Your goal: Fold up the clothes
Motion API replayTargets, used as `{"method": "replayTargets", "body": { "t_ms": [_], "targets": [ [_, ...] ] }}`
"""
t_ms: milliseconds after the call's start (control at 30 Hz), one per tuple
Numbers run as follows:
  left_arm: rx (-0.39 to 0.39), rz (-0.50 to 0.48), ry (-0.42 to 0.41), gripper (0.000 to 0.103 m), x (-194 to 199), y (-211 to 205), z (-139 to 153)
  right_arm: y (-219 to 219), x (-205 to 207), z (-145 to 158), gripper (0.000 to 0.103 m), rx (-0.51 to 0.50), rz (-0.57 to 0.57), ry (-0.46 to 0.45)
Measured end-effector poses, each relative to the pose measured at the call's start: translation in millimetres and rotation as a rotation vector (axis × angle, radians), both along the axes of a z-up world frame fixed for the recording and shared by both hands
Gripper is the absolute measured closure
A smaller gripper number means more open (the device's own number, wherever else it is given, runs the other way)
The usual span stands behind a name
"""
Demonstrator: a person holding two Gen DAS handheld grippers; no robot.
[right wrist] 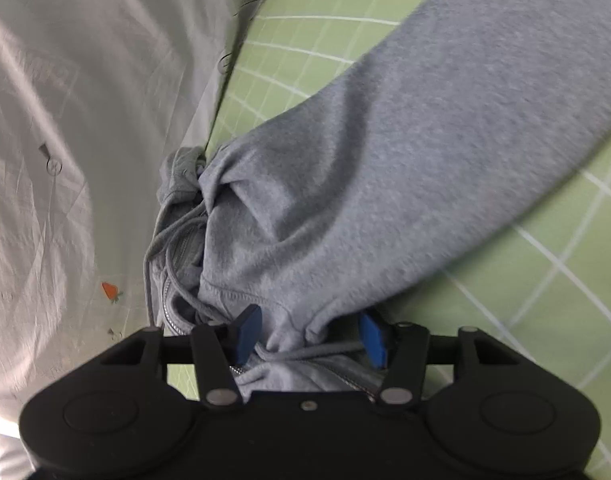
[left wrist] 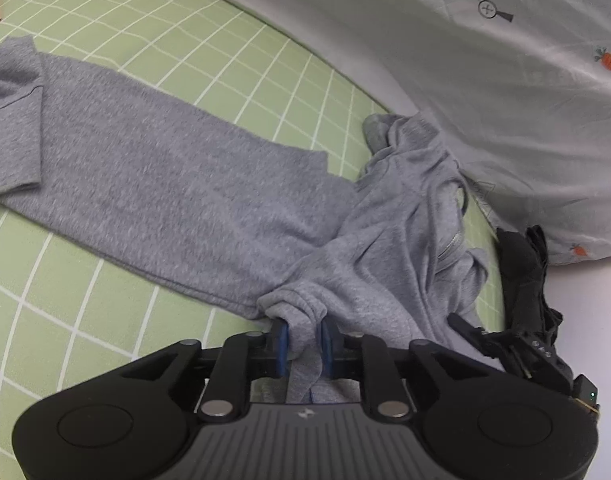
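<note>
One grey hoodie (left wrist: 153,168), half done: body flat on bed (left wrist: 85,340), near end bunched. Left claw (left wrist: 303,342) pinching hem; right claw (right wrist: 310,334) agape round fabric, not gripping.

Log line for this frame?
garment: grey sweatpants on green checked sheet | left gripper: pinching waistband | right gripper: straddling waistband, unclamped

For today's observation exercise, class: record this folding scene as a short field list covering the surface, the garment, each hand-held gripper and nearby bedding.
Surface: green checked sheet
Garment: grey garment, partly laid flat, bunched at one end, drawstring loose
Left hand-held gripper: shut on a bunched edge of the garment
Right hand-held gripper: open, fabric between its pads
Nearby: white carrot-print quilt
</note>
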State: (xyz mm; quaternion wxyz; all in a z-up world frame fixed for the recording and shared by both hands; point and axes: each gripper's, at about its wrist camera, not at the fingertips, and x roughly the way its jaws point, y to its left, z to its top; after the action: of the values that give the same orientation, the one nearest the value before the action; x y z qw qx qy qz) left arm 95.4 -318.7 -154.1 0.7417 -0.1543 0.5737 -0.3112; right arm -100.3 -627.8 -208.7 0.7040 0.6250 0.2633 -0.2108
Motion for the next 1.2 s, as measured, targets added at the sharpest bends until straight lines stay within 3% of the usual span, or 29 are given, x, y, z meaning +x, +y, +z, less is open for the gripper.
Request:
{"method": "replayTargets", "body": {
  "t_ms": [33, 100, 133, 233, 333, 467, 667, 800, 967, 1067, 1167, 1200],
  "targets": [
    [-0.028, 0.008, 0.007, 0.081, 0.8, 0.5, 0.7, 0.8, 4.4, 1.6, 0.073, -0.019, 0.023, -0.009],
    [-0.056, 0.023, 0.016, 0.082, 1.1, -1.4, 1.8, 1.6, 12.8, 6.7, 0.078, -0.068, 0.062, 0.000],
    [-0.046, 0.025, 0.008, 0.084, 0.0, -4.4, 1.8, 1.7, 16.7, 9.7, 0.085, -0.097, 0.082, 0.011],
    [0.020, 0.048, -0.024, 0.094, -3.9, -11.9, 1.2, 3.6, 23.5, 22.3, 0.092, -0.251, 0.136, 0.084],
    [0.045, 0.092, -0.027, 0.095, -4.9, -10.7, -0.1, 6.3, 22.1, 37.7, 0.094, -0.416, 0.170, 0.146],
    [0.067, 0.164, -0.031, 0.095, -2.0, 2.4, -0.3, -1.8, 11.9, 50.8, 0.095, -0.559, 0.171, 0.224],
    [0.098, 0.299, -0.051, 0.095, 17.2, 30.8, 3.3, -36.6, -8.8, 58.0, 0.095, -0.698, 0.118, 0.341],
    [0.112, 0.320, -0.065, 0.095, 30.3, 35.8, 4.1, -59.1, -9.9, 65.0, 0.101, -0.771, 0.104, 0.371],
    [0.159, 0.289, -0.120, 0.095, 35.3, 23.0, 7.2, -52.0, 11.7, 80.5, 0.101, -0.875, 0.155, 0.334],
    [0.157, 0.255, -0.075, 0.092, 35.2, 19.2, -0.5, -44.9, 22.2, 75.9, 0.098, -0.842, 0.205, 0.308],
    [0.125, 0.195, -0.045, 0.081, 26.5, 23.3, -2.9, -36.4, 15.4, 67.4, 0.067, -0.764, 0.219, 0.291],
    [0.118, 0.171, -0.039, 0.072, 23.3, 26.4, -3.1, -33.0, 9.8, 64.6, 0.059, -0.734, 0.216, 0.281]
  ]
}}
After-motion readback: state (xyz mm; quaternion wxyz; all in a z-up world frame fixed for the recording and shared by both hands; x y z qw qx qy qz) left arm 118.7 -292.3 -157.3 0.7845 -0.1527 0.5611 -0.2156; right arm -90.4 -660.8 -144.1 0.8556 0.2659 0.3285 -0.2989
